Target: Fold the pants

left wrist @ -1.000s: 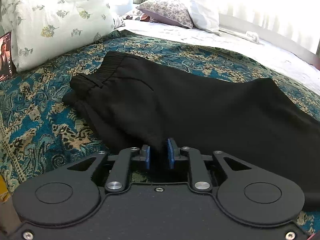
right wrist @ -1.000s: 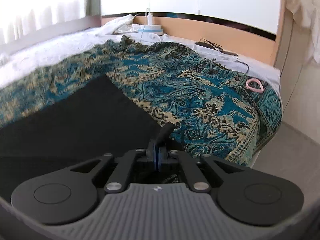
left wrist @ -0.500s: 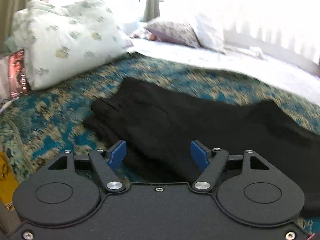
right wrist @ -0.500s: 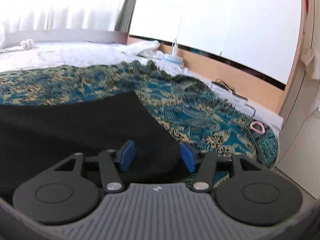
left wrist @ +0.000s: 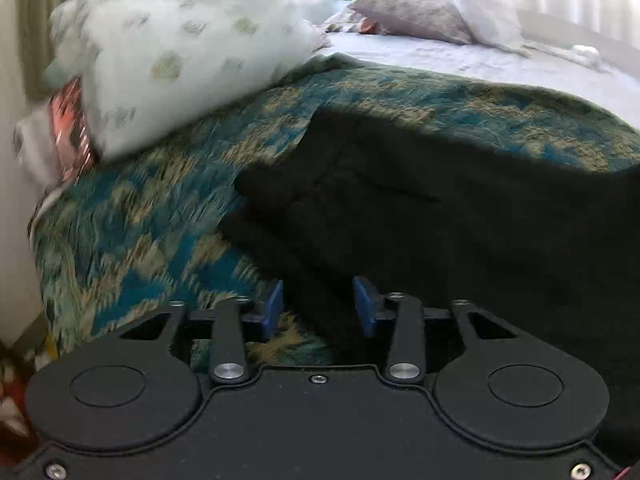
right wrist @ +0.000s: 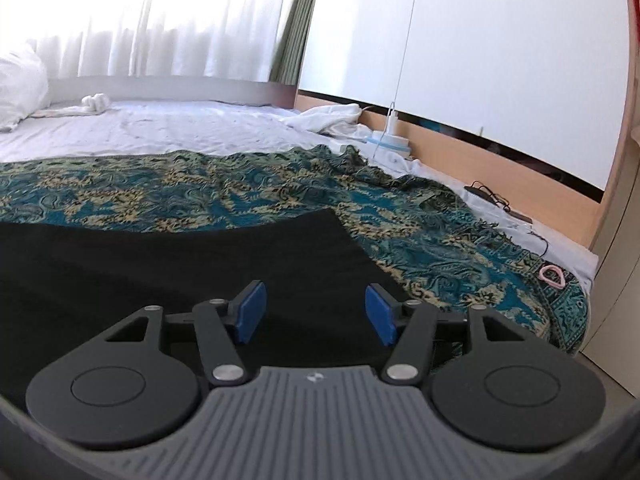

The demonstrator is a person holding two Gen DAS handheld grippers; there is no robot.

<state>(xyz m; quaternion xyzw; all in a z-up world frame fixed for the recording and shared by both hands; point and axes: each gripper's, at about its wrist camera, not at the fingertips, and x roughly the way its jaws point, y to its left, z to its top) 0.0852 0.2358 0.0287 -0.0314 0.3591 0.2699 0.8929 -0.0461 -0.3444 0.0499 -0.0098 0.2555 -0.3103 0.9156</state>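
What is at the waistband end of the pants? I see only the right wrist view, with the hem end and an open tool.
Observer: In the left wrist view the black pants lie on the teal patterned blanket, waistband toward a white floral pillow.
Operator: Is the left tool holding the cloth?
Observer: No. The left tool is open, its blue pads apart above the near edge of the pants.
Operator: Is something beside that pillow?
Observer: Yes, a reddish flat item sits at its left side; it is too blurred to name.
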